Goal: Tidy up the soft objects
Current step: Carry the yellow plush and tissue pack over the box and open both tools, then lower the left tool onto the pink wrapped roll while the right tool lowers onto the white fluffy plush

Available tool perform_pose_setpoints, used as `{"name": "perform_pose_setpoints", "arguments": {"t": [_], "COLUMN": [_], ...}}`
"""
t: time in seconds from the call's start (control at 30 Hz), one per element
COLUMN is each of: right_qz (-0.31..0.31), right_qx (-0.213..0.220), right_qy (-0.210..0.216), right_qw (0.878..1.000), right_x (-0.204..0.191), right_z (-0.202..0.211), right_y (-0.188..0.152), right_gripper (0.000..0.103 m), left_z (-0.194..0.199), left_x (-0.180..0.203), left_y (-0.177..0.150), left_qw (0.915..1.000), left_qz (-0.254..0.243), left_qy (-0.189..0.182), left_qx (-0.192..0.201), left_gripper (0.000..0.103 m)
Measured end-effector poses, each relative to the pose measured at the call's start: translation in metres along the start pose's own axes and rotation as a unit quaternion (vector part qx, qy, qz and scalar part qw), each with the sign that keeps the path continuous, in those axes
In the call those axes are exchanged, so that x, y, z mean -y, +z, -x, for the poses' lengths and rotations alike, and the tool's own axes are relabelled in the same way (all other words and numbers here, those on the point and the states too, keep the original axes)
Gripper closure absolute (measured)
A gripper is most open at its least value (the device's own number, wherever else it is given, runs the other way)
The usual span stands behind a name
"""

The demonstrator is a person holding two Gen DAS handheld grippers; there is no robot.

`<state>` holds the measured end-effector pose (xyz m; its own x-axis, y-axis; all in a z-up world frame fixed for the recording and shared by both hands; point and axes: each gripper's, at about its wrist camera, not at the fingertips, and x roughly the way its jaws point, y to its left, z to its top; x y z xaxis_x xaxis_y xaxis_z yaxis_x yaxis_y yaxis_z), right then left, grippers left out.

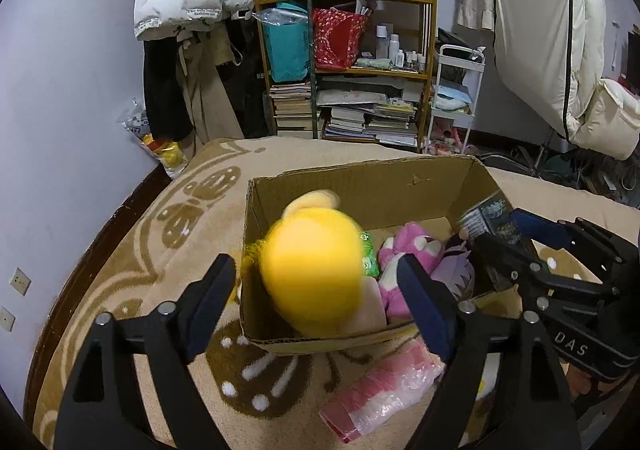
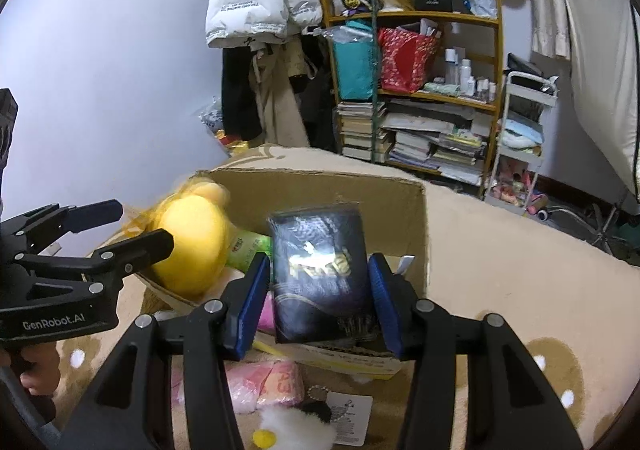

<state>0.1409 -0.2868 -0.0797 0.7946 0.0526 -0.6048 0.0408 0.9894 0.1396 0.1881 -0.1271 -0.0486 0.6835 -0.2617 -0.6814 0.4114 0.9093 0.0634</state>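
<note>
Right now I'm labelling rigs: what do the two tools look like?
Both are matte black linkage frames with silver pivot pins. The right tool has blue ribbed finger pads; the left tool has dark navy ones. White lettering marks the bodies: GenRobot.AI on the left, DAS on the right.

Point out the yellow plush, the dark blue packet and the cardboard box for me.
yellow plush (image 1: pixel 316 270), left wrist view, middle of its round yellow body.
dark blue packet (image 2: pixel 320 274), right wrist view, centre of its glossy front.
cardboard box (image 1: pixel 360 190), left wrist view, inner face of the far wall.
</note>
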Motion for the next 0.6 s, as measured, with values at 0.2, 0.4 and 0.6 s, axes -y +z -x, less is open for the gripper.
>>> {"name": "perform_pose_setpoints", "arguments": {"t": [0.2,0.4,0.6], "right_qz": [0.008,-0.001,-0.004], "right_qx": [0.009,0.01,0.009], "right_qy": [0.01,0.006,0.002], "right_qw": [1.0,1.0,1.0], "right_x": [-0.003,-0.002,-0.001], "right_z": [0.007,0.019,0.037], "right_y": [-0.001,-0.004,-0.011], "right_gripper": [0.021,0.009,0.0], "left_z": [0.002,0.016,0.033], "left_x": [-0.004,-0.007,-0.009], "left_y": [-0.004,-0.007,-0.016], "left_qw": [0.9998,0.9996,0.9995], "left_qz": [-0.003,-0.003,-0.006], "left_qy": [0.005,0.018,0.016], "left_qx": [-0.016,-0.02,-0.027], "left_gripper": [0.015,0.007,0.003]}}
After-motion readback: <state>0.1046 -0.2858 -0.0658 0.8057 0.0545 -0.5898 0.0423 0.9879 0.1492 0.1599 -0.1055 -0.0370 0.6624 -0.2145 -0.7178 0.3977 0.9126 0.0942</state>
